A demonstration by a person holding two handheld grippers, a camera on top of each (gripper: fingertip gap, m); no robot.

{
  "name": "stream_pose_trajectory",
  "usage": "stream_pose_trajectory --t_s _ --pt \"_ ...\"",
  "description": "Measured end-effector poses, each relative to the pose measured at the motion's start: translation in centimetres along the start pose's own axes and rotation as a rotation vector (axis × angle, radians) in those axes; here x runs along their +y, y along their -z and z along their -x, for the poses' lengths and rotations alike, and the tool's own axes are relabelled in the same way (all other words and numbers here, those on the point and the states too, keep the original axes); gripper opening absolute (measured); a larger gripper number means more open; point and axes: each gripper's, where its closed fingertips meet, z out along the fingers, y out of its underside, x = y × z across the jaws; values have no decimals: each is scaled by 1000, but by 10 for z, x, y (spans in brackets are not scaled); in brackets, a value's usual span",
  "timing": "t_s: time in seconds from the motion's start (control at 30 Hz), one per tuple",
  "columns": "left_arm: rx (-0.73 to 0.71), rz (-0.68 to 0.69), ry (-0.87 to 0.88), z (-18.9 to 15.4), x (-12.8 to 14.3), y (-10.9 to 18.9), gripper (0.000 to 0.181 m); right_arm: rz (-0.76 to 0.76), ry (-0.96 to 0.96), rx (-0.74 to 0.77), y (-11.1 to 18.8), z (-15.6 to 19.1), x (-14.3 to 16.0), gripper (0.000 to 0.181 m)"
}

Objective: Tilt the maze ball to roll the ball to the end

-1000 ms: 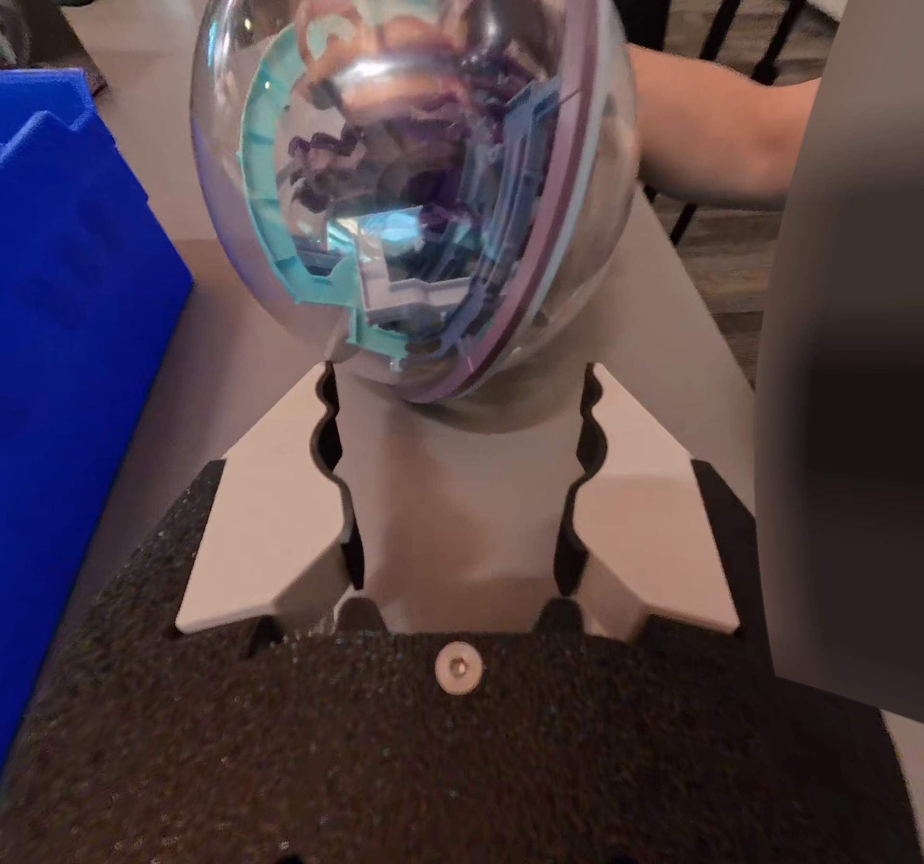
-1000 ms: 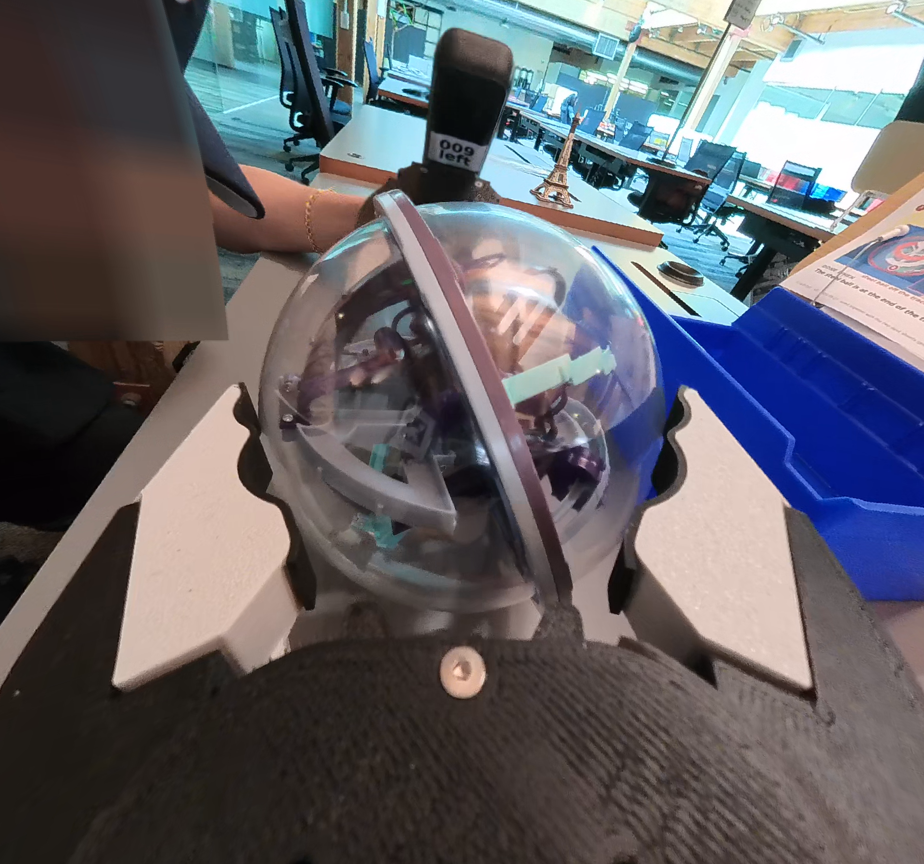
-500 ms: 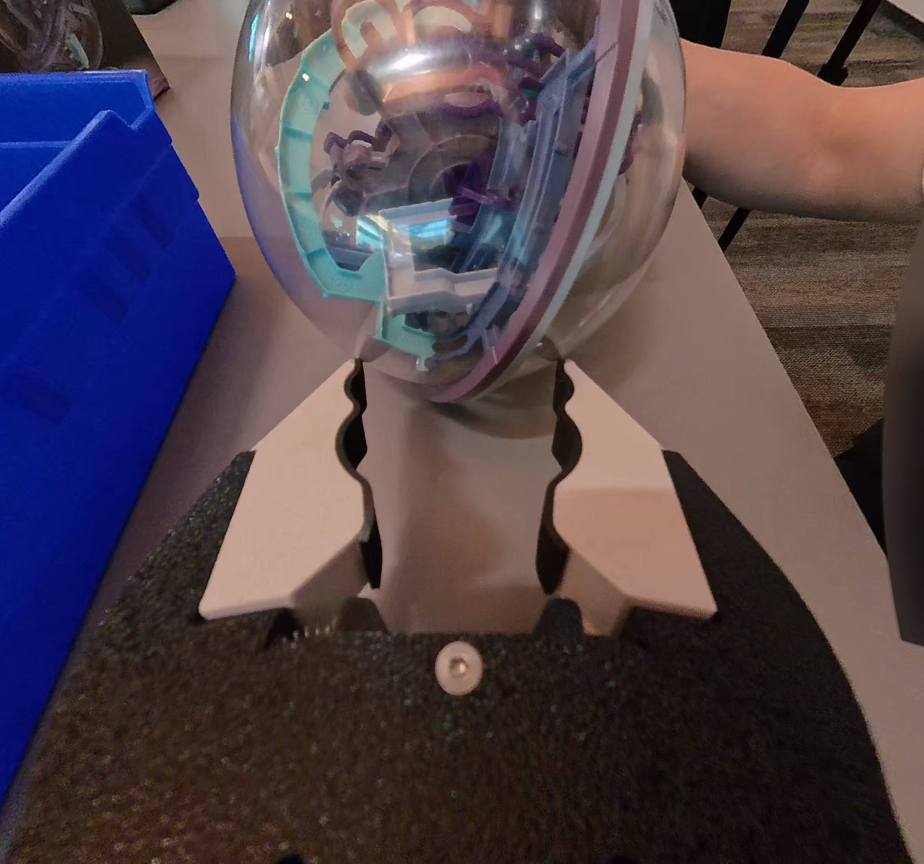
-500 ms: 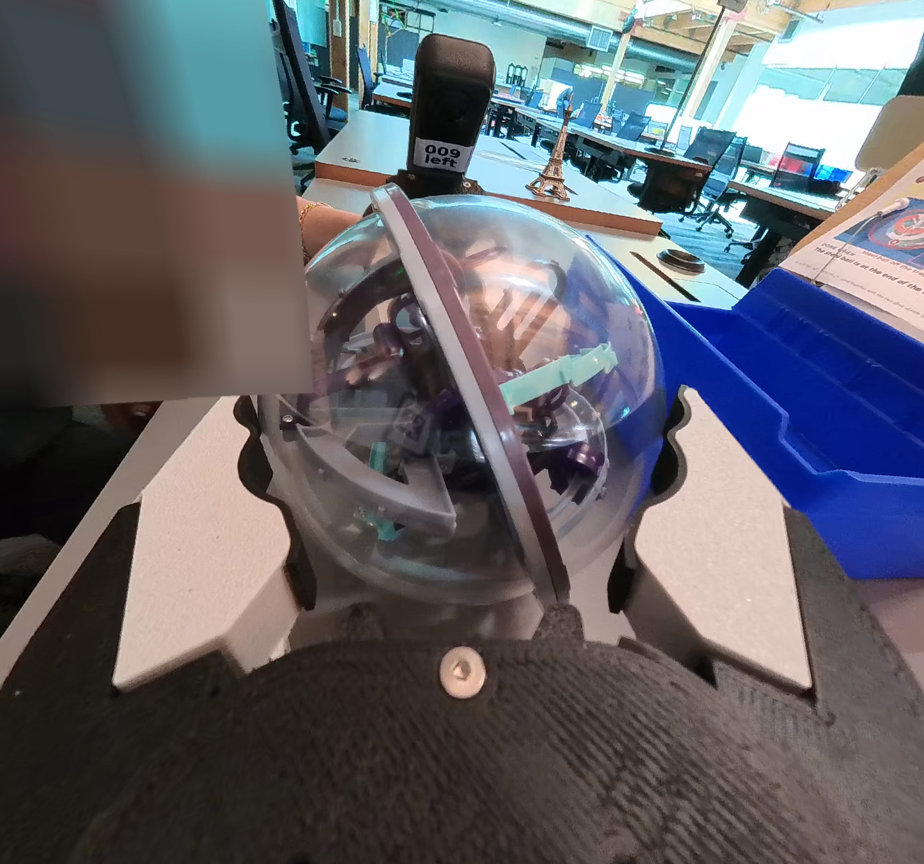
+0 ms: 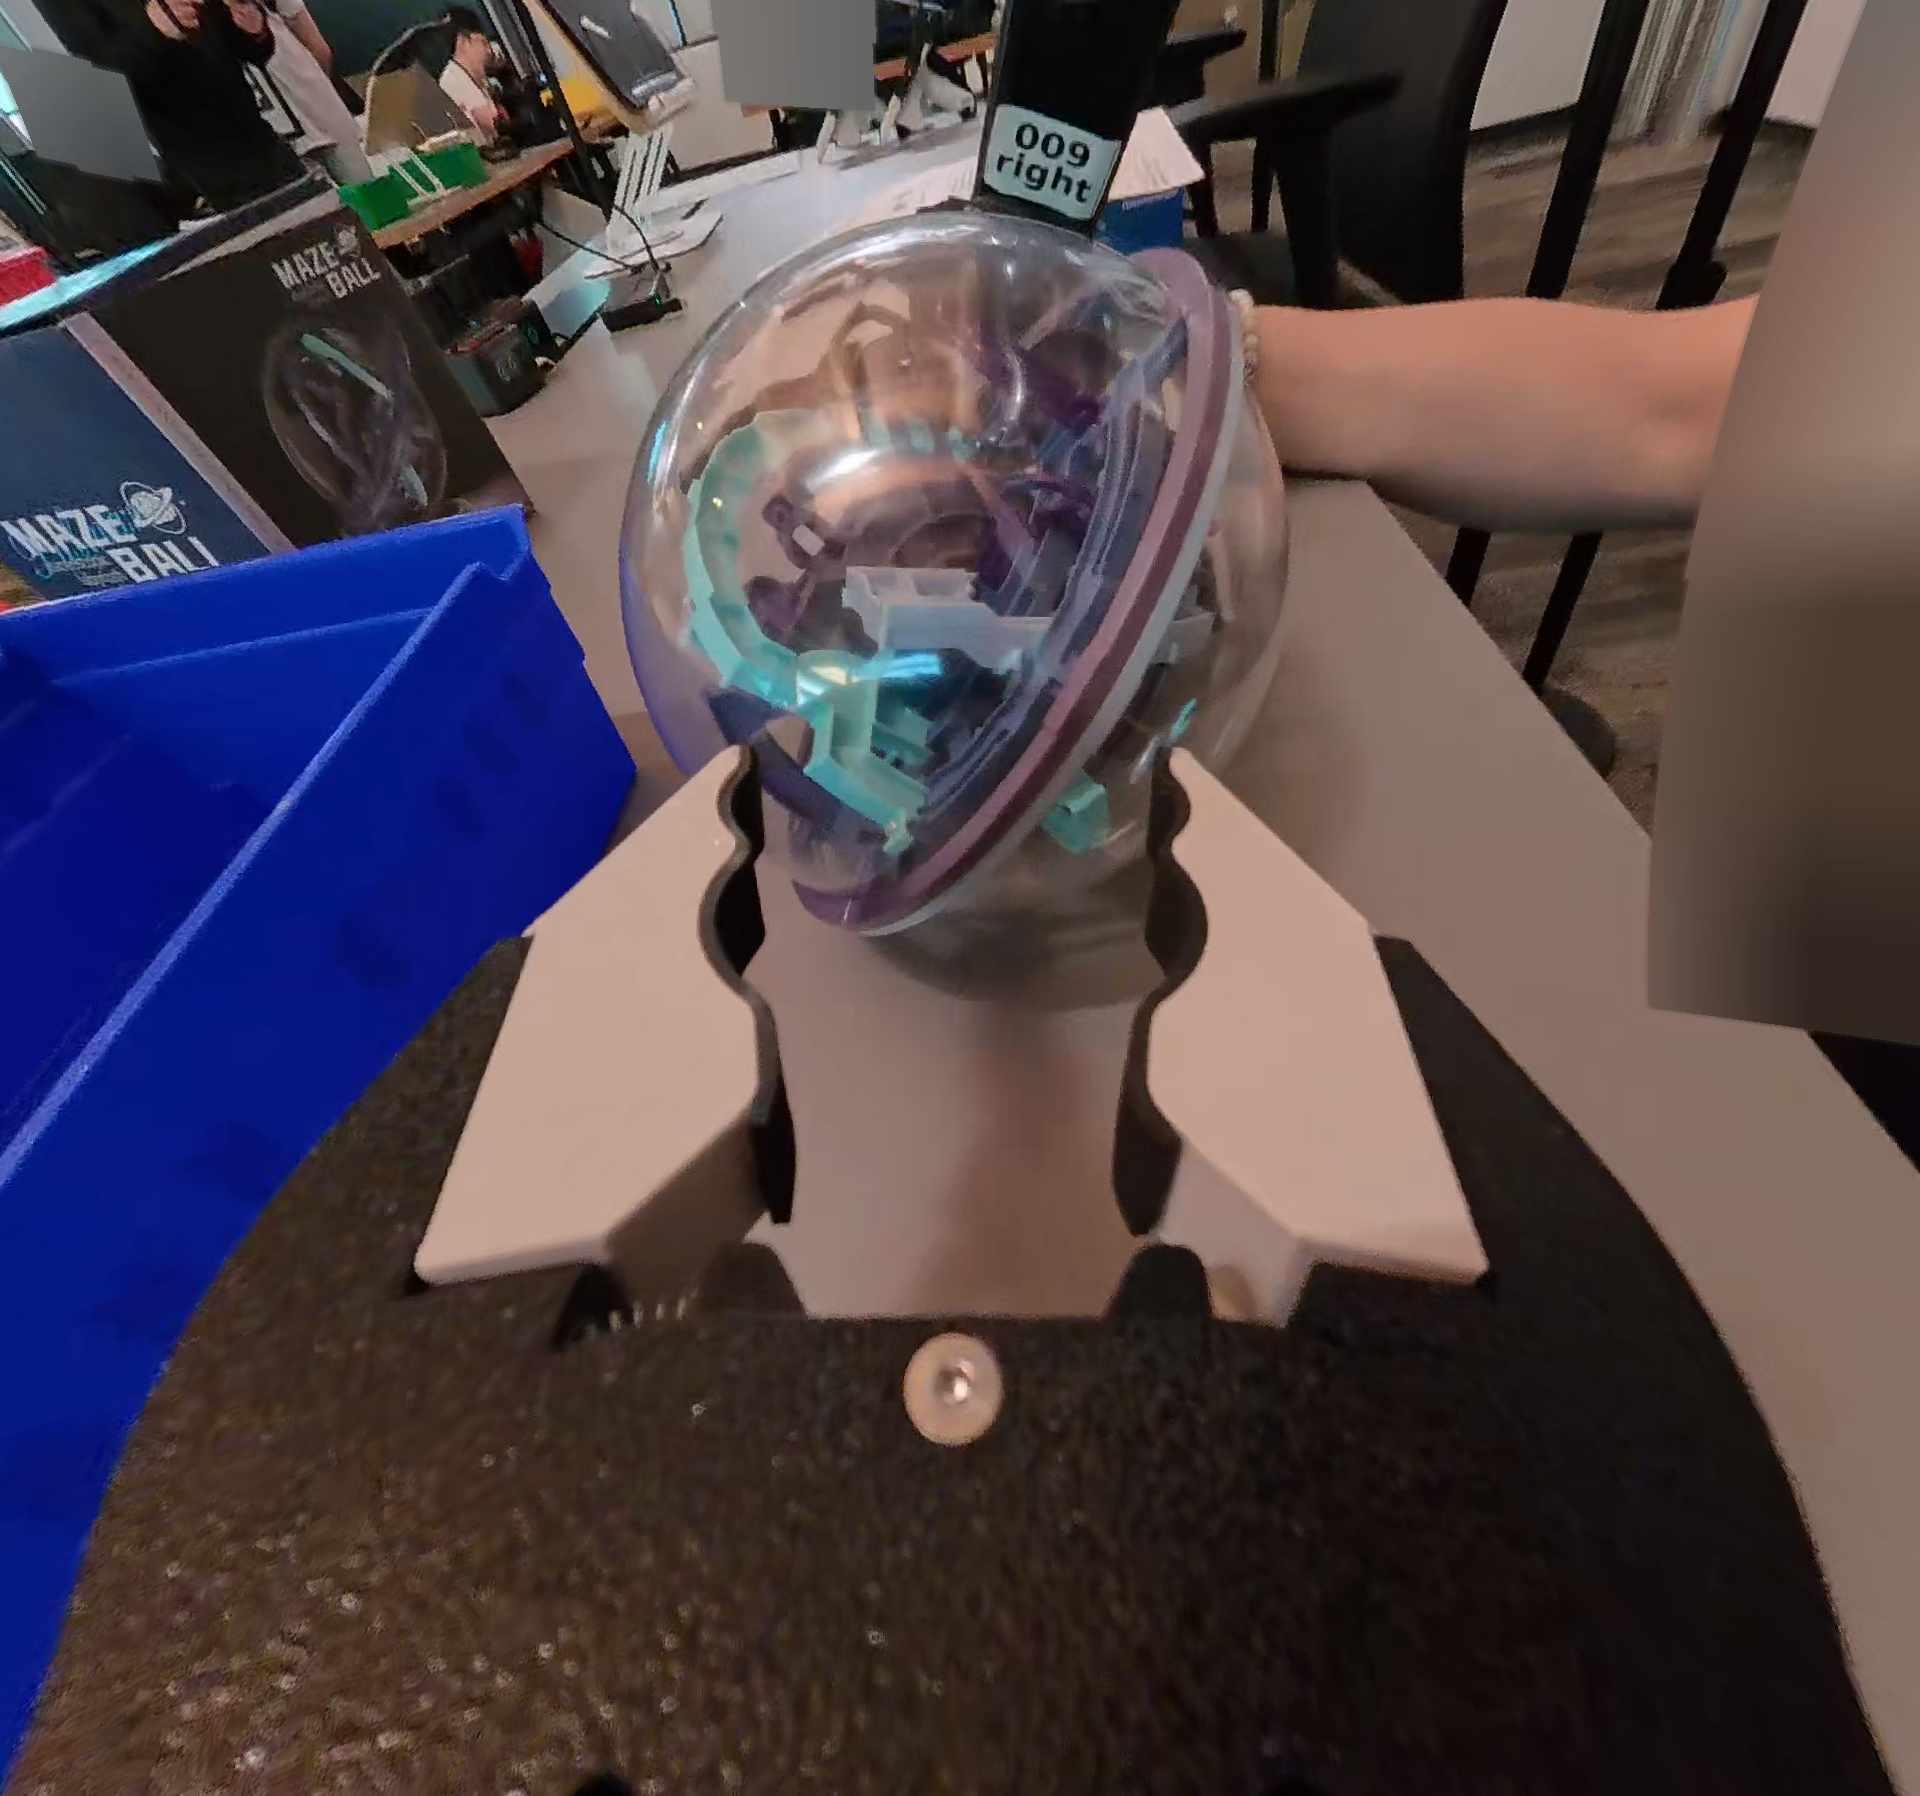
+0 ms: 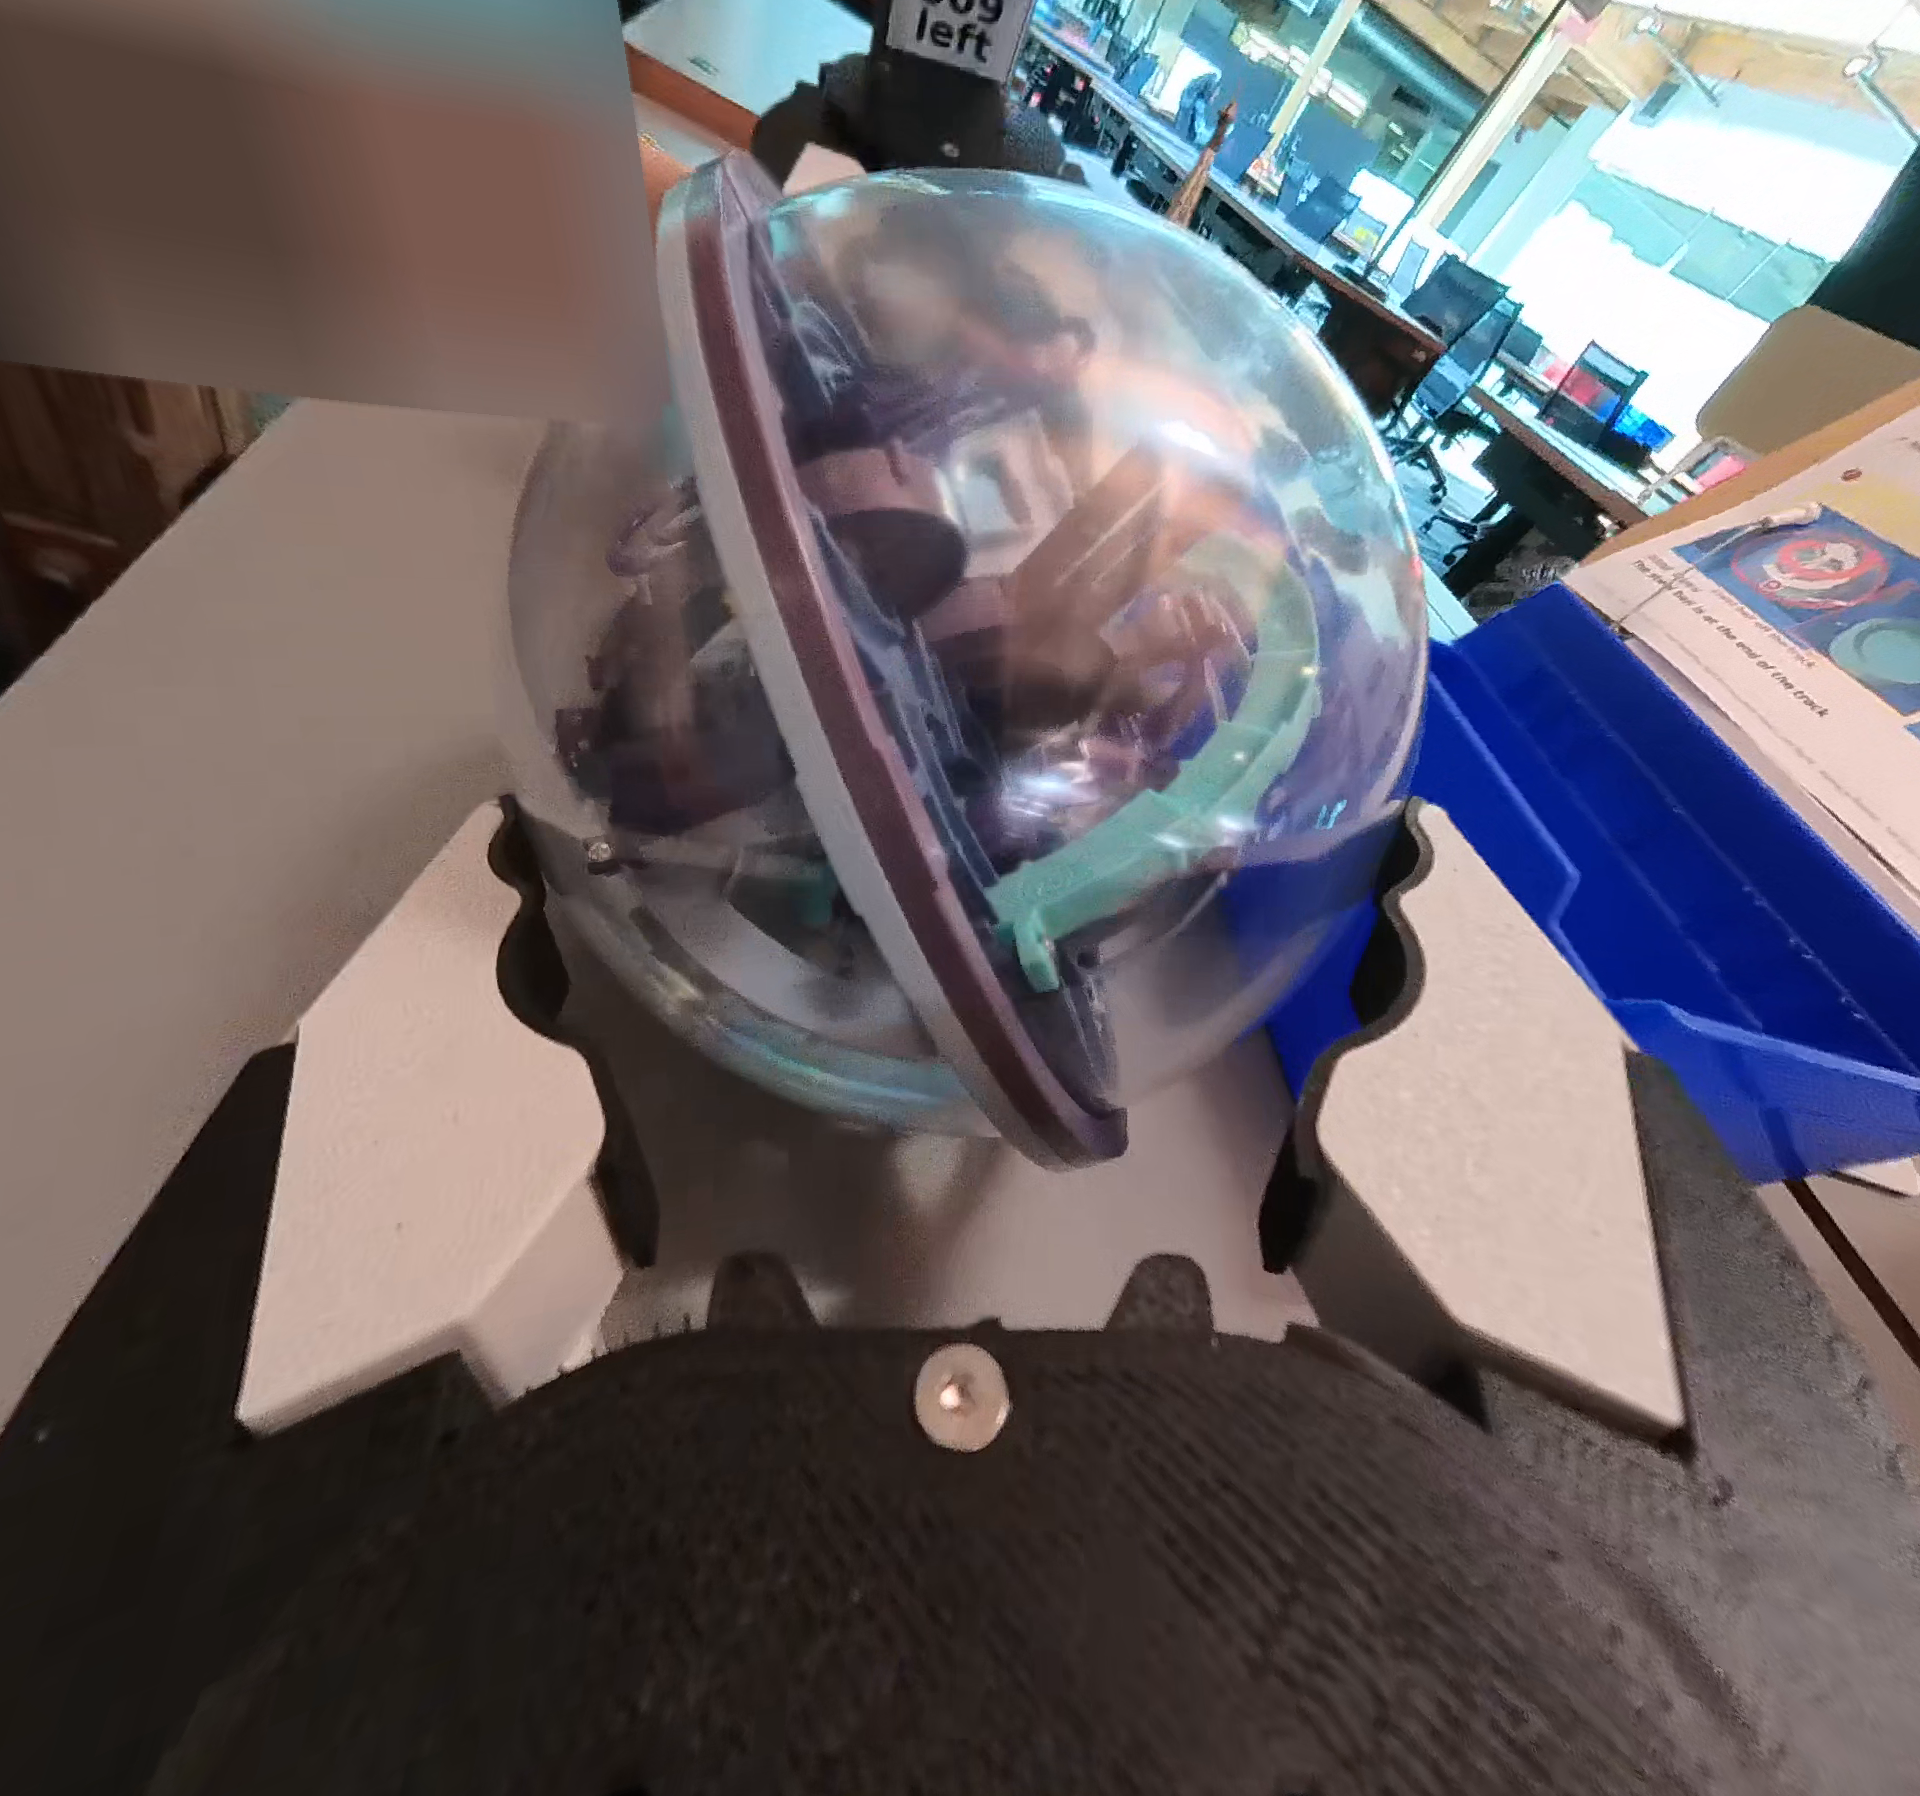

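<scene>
Blue plastic bin at left on the pale bench, open top, inner dividers; same bin at right in the right wrist view. Behind it, dark printed product box, upright, picture of a clear sphere on its face. Printed paper sheet with coloured illustration, lying above the bin's far edge. Black chair beyond the bench's right side, over carpeted floor. Farther back: long desks in rows with dark office chairs, green tray on a far table, small dark tower figurine, bright windows.
</scene>
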Motion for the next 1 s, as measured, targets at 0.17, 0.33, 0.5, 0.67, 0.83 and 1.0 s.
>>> stream_pose_trajectory --t_s 0.17,0.33,0.5,0.67,0.83,1.0 --pt "0 9 -18 0 1 0 72 -5 8 0 -1 0 -2 153" --pt "8 41 -27 -1 8 -1 72 -37 14 -6 0 2 -7 153" --pt "7 45 -38 -1 9 -1 72 -43 17 -7 0 2 -8 153" --pt "-9 60 -74 -2 9 -2 73 -36 20 -8 1 2 -7 153" --pt "-12 65 -85 -2 10 -2 73 -29 24 -7 1 2 -6 153" --pt "-13 83 -104 -2 12 -2 73 -24 51 0 0 3 -9 153"
